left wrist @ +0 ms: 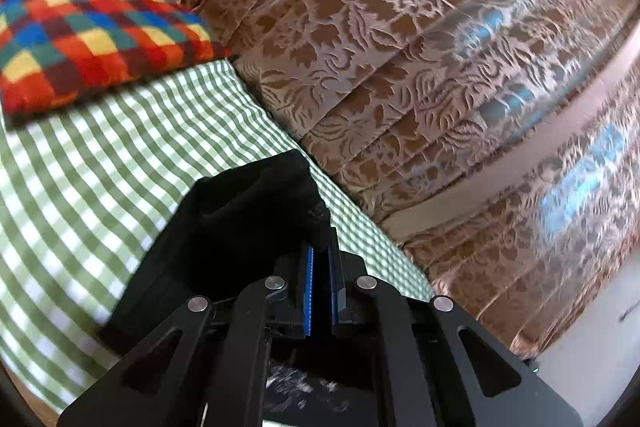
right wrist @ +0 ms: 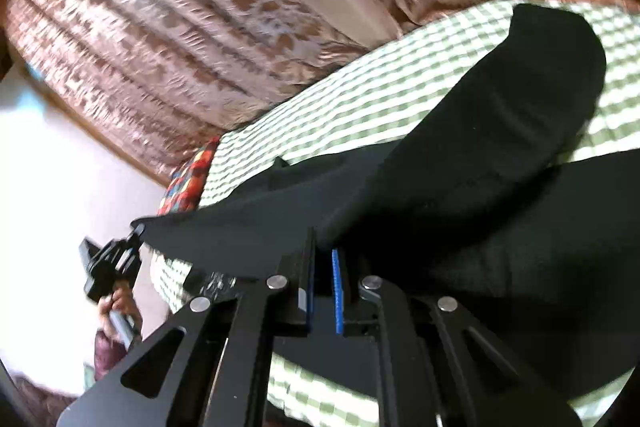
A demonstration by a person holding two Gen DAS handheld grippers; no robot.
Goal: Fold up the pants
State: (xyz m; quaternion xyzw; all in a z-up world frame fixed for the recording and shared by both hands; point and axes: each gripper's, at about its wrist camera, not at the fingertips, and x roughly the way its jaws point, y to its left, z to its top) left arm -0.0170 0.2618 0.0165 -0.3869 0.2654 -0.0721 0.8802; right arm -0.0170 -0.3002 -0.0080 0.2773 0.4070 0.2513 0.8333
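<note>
My left gripper (left wrist: pixel 320 259) has its blue pads almost together, and black cloth of the pants (left wrist: pixel 240 219) is bunched at the tips, spilling toward ten o'clock from the jaws; I read that as a pinch on one corner. The right gripper (right wrist: pixel 322 259) is likewise nearly closed, with the edge of the pants (right wrist: pixel 460 187) drawn across its fingertips, so I judge it clamped on the fabric too.

In the right wrist view the cloth runs as a taut edge from my right jaws out toward nine o'clock, where it ends at the left gripper (right wrist: pixel 136 231), held by a hand (right wrist: pixel 116 307) lower down. So the held edge lies left to right between my two hands, both equally on it. The rest of the garment stretches away toward two o'clock, one dark length rising over the green checked sheet (right wrist: pixel 360 83), its far end near the top right.

The long axis of the pants therefore points away from me, across the bed toward the patterned brown curtain (left wrist: pixel 400 27). A colourful checked pillow (left wrist: pixel 80 27) sits at ten o'clock in the left view, well apart from the cloth.

As I judge it, the next fold means carrying this held edge forward along that axis, both hands together.
</note>
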